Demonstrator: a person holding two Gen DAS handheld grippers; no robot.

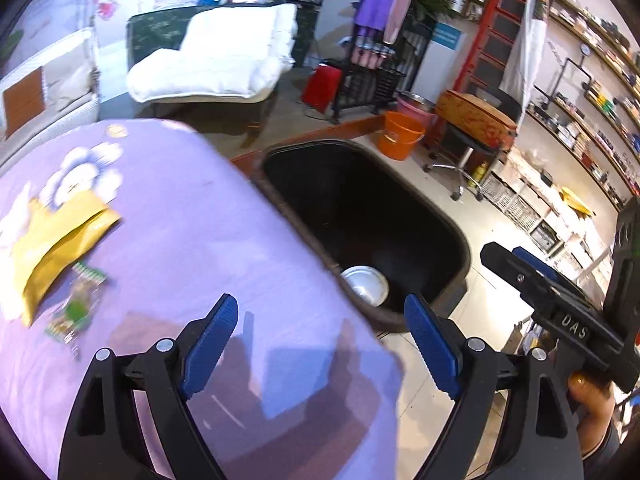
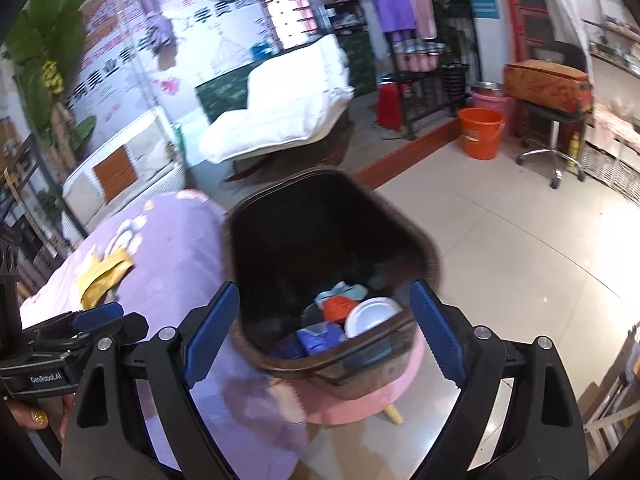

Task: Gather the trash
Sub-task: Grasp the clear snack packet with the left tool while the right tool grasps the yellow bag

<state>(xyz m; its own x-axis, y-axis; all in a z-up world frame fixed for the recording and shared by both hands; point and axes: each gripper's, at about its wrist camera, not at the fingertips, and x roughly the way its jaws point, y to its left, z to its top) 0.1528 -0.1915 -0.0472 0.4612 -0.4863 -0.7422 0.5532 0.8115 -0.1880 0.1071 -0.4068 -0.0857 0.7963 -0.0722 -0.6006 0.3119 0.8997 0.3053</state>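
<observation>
Surface cloth (image 1: 208, 216): lilac, white flower print. Envelope (image 1: 56, 248): mustard yellow. Wrapper (image 1: 76, 304): green and clear. Bin (image 2: 240, 248): black inside, brown rim. Plate (image 2: 370, 316): white. Stool (image 2: 360, 396): pink. Bucket (image 2: 480, 132): orange. Gripper pads (image 2: 212, 334): blue.

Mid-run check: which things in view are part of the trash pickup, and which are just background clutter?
Job:
- yellow padded envelope on the purple tablecloth
- green snack wrapper beside it
- dark trash bin, already holding a white paper plate and other scraps
- left gripper and right gripper, both open and empty

Lying about:
- orange bucket
- white cushioned chair
- pink stool under the bin
</observation>
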